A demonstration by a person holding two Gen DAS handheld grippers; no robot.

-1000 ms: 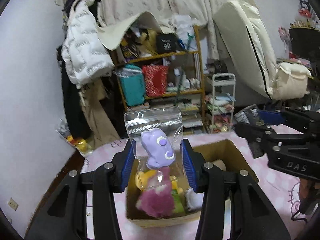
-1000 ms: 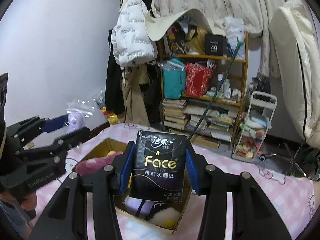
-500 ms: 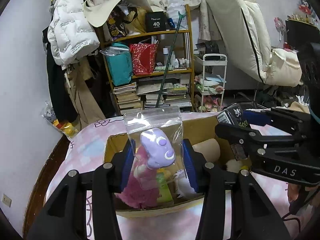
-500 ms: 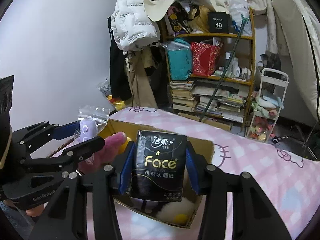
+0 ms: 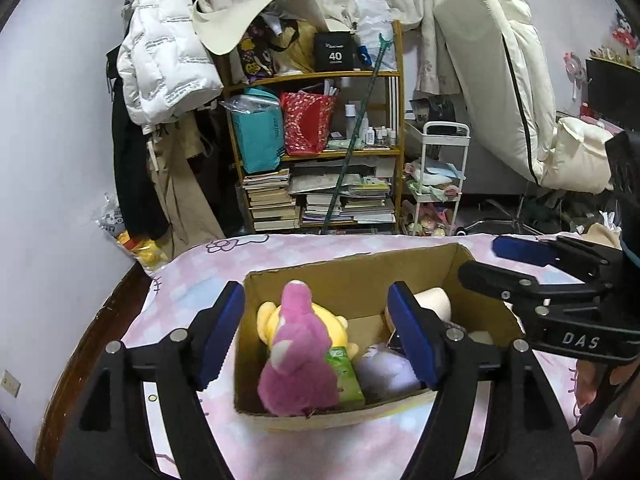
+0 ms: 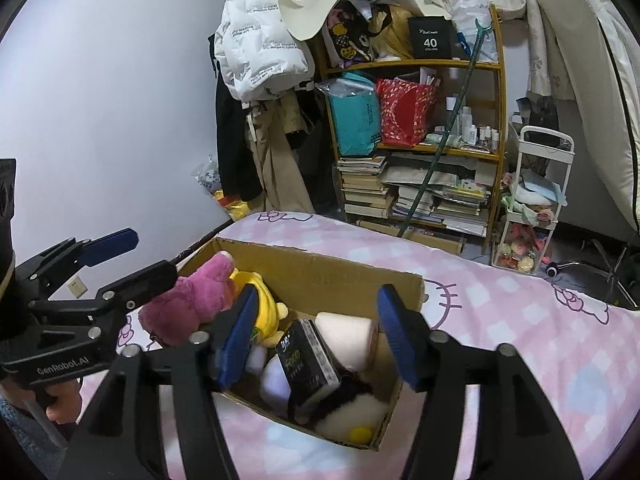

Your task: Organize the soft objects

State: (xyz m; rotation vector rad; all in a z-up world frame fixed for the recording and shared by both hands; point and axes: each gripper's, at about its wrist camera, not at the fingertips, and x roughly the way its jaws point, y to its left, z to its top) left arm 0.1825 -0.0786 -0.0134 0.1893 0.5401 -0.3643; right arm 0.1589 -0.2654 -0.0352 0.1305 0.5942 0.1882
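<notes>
Left gripper (image 5: 316,332) and right gripper (image 6: 314,330), jaws opening and gripping nothing, above a cardboard box (image 5: 360,268) containing a pink plush (image 5: 298,356) and a black tissue pack (image 6: 308,364).

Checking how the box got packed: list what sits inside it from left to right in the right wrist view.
Pink plush toy → yellow plush toy → black tissue pack → cream yarn cone, all inside the cardboard box.

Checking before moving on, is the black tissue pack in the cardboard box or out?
In: the black tissue pack lies tilted inside the cardboard box.
</notes>
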